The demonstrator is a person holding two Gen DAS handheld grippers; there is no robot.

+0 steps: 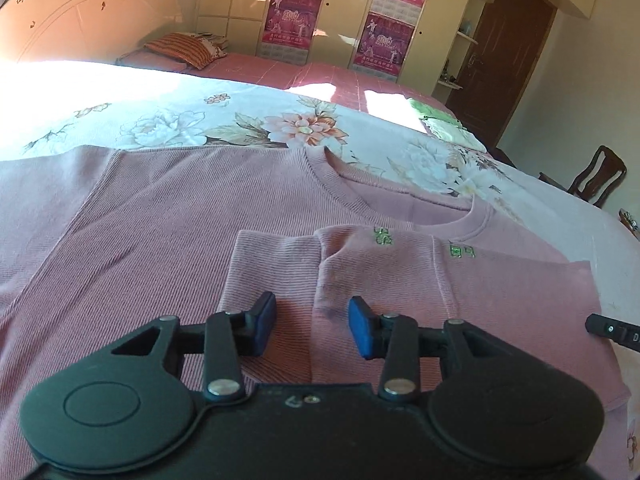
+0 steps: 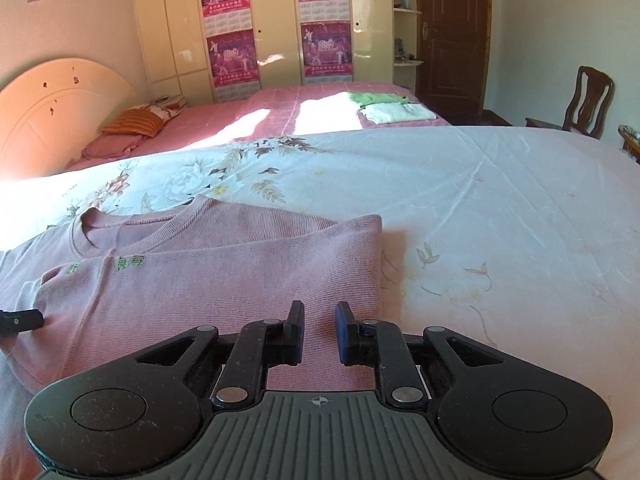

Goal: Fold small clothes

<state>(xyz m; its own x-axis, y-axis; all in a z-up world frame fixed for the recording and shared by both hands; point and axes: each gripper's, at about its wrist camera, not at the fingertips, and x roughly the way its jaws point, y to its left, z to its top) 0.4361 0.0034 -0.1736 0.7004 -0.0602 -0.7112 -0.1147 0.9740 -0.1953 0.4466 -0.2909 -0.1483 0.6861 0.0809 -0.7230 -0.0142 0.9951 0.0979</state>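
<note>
A pink ribbed top (image 1: 160, 232) lies flat on the floral sheet (image 1: 200, 124), its right side and sleeve folded in over the body, with small green print (image 1: 384, 236) near the collar. My left gripper (image 1: 312, 326) is open and empty, hovering low over the folded sleeve. In the right wrist view the same top (image 2: 224, 272) lies ahead and to the left. My right gripper (image 2: 320, 332) is open and empty above the top's near right part. The tip of the other gripper shows at the frame edge in the left wrist view (image 1: 612, 330) and in the right wrist view (image 2: 20, 320).
A second bed with a pink cover (image 2: 280, 108) stands behind, with folded green and white clothes (image 2: 388, 106) and a striped pillow (image 2: 136, 122). A wardrobe (image 2: 276, 24), a dark door (image 2: 452, 32) and a wooden chair (image 2: 584, 100) are at the back and right.
</note>
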